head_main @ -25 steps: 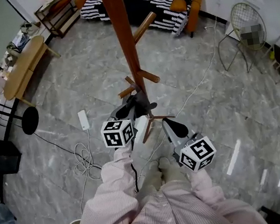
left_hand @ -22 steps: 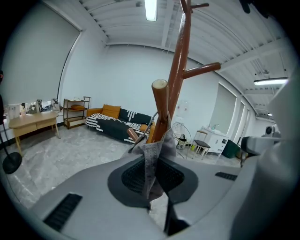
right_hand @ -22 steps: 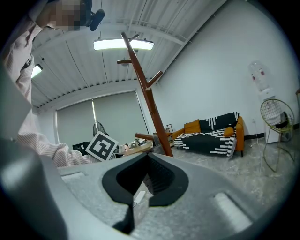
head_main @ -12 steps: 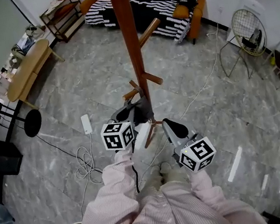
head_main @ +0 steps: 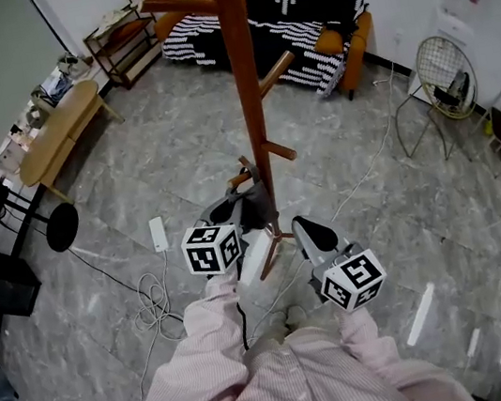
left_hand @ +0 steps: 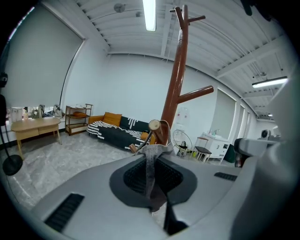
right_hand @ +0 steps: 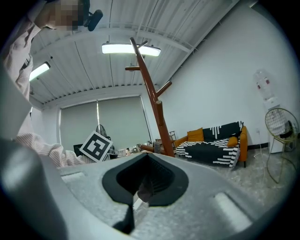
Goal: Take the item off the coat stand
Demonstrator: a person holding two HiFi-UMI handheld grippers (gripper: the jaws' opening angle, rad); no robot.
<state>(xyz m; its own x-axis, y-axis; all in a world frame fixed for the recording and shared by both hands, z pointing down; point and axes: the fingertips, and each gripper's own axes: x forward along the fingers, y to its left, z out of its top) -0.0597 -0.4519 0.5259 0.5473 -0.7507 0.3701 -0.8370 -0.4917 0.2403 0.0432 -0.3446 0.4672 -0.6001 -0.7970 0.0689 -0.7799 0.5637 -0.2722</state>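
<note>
One limp grey cloth on round wooden peg, clamped by left gripper; right gripper clenched

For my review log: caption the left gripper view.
Left gripper shut on grey cloth hanging from the coat stand peg.

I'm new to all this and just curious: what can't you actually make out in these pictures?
- What the grey cloth is: in the left gripper view the shut left tool covers most of it; in the head view it is too small.
- What lies on the wooden table: head view, too small.
- Foot of the coat stand: head view, partly behind the cloth and the left tool.
</note>
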